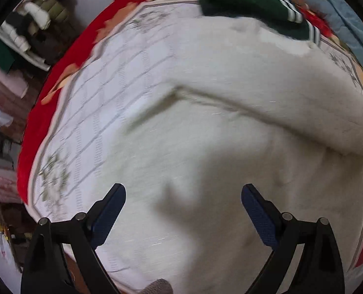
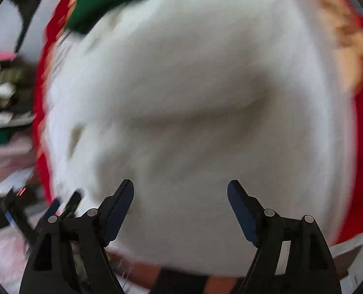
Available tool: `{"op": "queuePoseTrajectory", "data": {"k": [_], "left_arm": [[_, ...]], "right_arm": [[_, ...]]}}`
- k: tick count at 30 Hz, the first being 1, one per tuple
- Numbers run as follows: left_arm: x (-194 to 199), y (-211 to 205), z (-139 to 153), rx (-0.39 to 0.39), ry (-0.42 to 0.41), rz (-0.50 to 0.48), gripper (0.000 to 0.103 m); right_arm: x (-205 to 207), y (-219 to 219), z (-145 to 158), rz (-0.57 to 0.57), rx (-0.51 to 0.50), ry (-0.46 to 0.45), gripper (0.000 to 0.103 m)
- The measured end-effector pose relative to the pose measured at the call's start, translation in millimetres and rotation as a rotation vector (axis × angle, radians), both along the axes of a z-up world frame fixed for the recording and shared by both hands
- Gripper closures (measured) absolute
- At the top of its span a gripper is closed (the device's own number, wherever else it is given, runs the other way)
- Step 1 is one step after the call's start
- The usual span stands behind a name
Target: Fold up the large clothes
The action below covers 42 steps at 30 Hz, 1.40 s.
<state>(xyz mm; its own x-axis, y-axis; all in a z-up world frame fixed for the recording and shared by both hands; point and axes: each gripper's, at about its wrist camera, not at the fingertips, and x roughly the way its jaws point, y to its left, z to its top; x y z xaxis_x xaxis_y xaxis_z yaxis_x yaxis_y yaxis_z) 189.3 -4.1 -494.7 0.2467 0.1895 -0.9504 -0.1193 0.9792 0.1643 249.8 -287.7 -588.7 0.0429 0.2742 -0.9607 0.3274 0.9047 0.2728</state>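
White fluffy garment point(image 1: 206, 127) is spread on the bed point(image 1: 103, 78), filling my view; green clothing point(image 1: 250, 2) sits at 12 o'clock. Left gripper point(image 1: 183, 197) and right gripper point(image 2: 180, 191) both have jaws spread, nothing held. It looks soft, bulky and floppy. I'd pinch the folded edge point(image 1: 230, 105) at 1 o'clock.
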Motion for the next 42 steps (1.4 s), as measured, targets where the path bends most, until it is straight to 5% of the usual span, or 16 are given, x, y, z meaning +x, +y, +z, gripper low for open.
{"op": "queuePoseTrajectory", "data": {"k": [3, 7, 11, 13, 15, 17, 20, 23, 26, 30, 31, 33, 34, 37, 42], "left_arm": [[15, -29, -26, 0.068, 0.012, -0.013, 0.007], [27, -52, -68, 0.163, 0.073, 0.007, 0.006], [27, -54, -78, 0.157, 0.089, 0.055, 0.003], [24, -59, -77, 0.171, 0.086, 0.064, 0.002], [23, -66, -76, 0.211, 0.089, 0.055, 0.002], [23, -68, -74, 0.234, 0.090, 0.053, 0.002], [22, -70, -76, 0.244, 0.098, 0.069, 0.002], [21, -72, -73, 0.265, 0.110, 0.083, 0.002], [8, -72, -53, 0.260, 0.101, 0.129, 0.002], [-31, -48, -17, 0.213, 0.091, 0.248, 0.002], [-44, -39, -11, 0.216, 0.101, 0.278, 0.002], [-69, -20, -2, 0.228, 0.120, 0.338, 0.002], [-77, -13, -1, 0.229, 0.132, 0.357, 0.003], [-100, 7, -6, 0.227, 0.161, 0.381, 0.003], [-109, 16, -21, 0.216, 0.171, 0.331, 0.002]], "right_arm": [[22, -58, -14, -0.051, -0.050, -0.027, 0.028], [51, -101, -76, -0.031, 0.023, 0.028, 0.092], [18, -175, -113, -0.321, 0.210, 0.015, 0.092], [4, -191, -129, -0.375, 0.266, 0.046, 0.093], [12, -183, -121, -0.294, 0.227, 0.084, 0.088], [24, -170, -104, -0.181, 0.155, 0.080, 0.068], [40, -151, -78, -0.004, 0.072, -0.041, 0.060], [49, -133, -111, 0.217, -0.090, 0.090, 0.060], [52, -125, -95, 0.217, -0.111, 0.119, 0.056], [34, -109, -64, 0.146, 0.048, 0.079, 0.045], [21, -107, -62, 0.138, 0.081, 0.083, 0.037], [-2, -97, -71, 0.127, 0.124, 0.139, 0.035], [-14, -91, -83, 0.123, 0.148, 0.183, 0.036], [-45, -78, -117, 0.131, 0.149, 0.282, 0.093], [-44, -45, -115, 0.220, -0.039, 0.261, 0.095]]}}
